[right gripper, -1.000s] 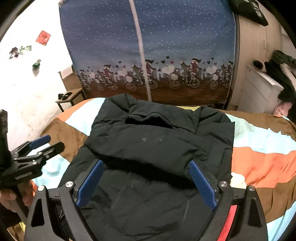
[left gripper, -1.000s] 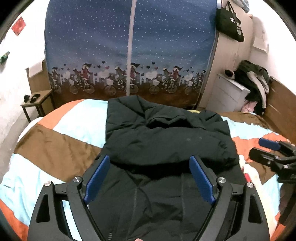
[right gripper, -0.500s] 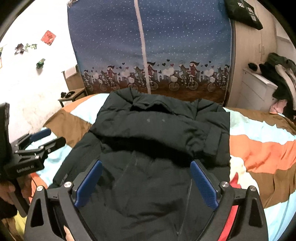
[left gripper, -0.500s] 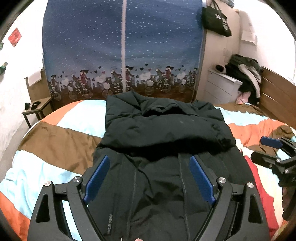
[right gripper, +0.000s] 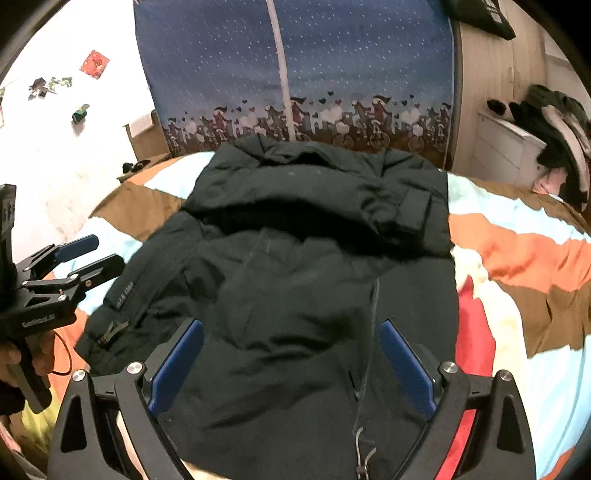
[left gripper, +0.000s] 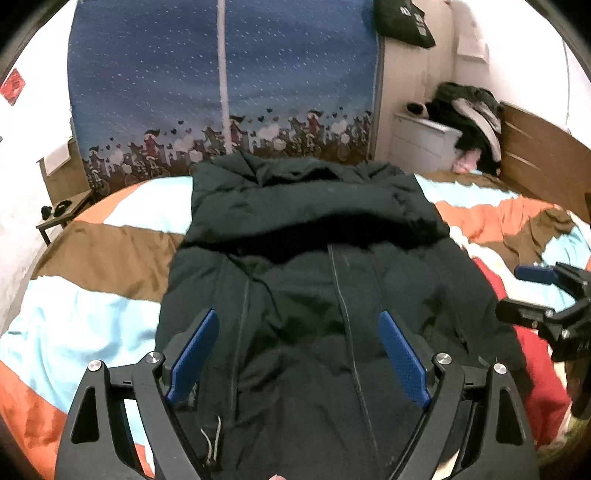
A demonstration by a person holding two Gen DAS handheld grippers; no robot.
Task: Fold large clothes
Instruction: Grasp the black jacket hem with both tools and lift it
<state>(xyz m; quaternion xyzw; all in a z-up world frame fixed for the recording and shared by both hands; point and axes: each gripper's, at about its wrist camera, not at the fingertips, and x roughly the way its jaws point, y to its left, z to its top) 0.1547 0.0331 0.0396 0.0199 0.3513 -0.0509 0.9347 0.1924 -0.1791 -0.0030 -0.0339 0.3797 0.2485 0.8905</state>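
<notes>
While coat [left gripper: 306,295] covers striped bedspread [left gripper: 103,258], clothes pile [left gripper: 469,122] behind

A bed [left gripper: 110,251] with a striped brown, orange and pale-blue cover carried a dark padded jacket [left gripper: 314,266] lying flat on it

Blue curtain [left gripper: 221,74] (bicycle border) behind striped bed [left gripper: 110,251].

Bed with striped cover [left gripper: 110,254] in brown, pale blue, orange. Behind it, blue dotted curtain [left gripper: 295,74] with bicycle-rider border. Small side table [left gripper: 64,214] at left. White drawers [left gripper: 421,142] at right, dark clothes pile [left gripper: 465,110] on top. Black bag [left gripper: 404,22] hanging above.
</notes>
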